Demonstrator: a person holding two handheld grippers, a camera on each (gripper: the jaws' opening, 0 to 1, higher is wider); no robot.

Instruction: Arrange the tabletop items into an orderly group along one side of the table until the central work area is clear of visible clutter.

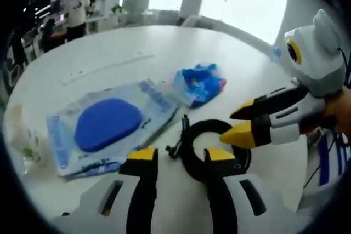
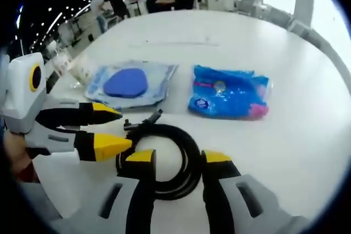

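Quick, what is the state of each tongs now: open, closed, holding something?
Left tongs: open, jaws on both sides of the black cable coil, not gripping it.
Right tongs: open over the same coil, holding nothing.

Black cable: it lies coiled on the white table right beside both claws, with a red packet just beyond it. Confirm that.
One detail is off: the packet beyond the cable is blue, not red, as the right gripper view shows. The rest holds: the cable lies coiled on the white table, with the left claw and right claw right beside it.
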